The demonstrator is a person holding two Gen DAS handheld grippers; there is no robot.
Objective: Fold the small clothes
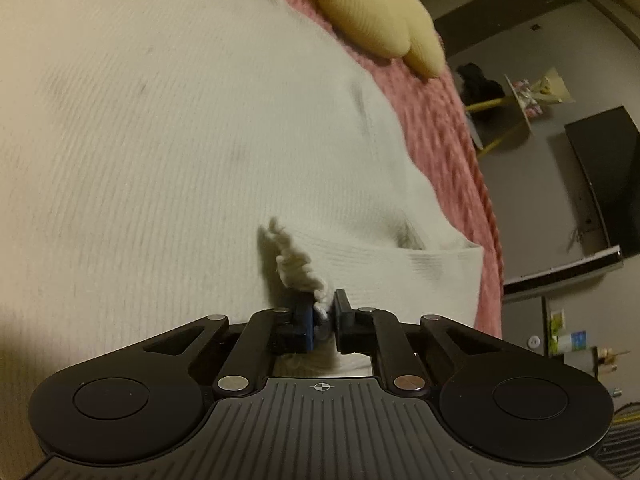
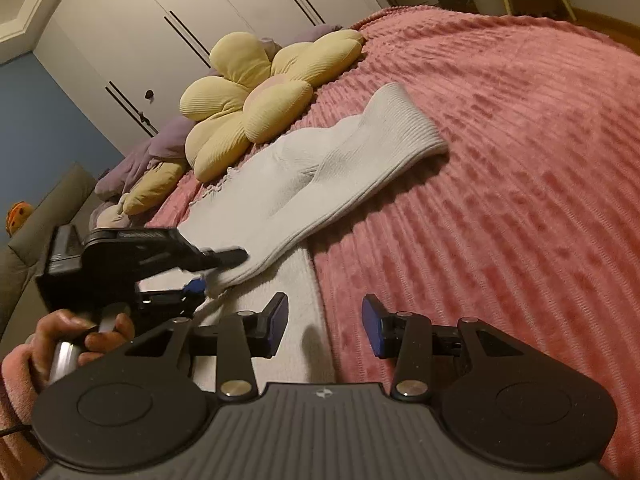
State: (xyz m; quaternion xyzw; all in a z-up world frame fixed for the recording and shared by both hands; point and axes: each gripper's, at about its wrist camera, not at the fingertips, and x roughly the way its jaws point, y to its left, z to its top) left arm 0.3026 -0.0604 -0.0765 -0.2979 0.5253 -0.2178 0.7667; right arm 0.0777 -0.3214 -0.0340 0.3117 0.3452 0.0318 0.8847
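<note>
Left claw [image 1: 324, 312] clenched on white garment [image 1: 180, 140] hem; right claw [image 2: 325, 326] released over pink blanket [image 2: 500, 200].

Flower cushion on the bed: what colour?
Pale yellow flower cushion, pinkish centre; clearest in the right wrist view.

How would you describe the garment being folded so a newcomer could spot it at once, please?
On the pink bedspread, below the yellow flower cushion, lies a white ribbed knit garment. It is the only white item there, with its near edge pinched in the left tool.
</note>
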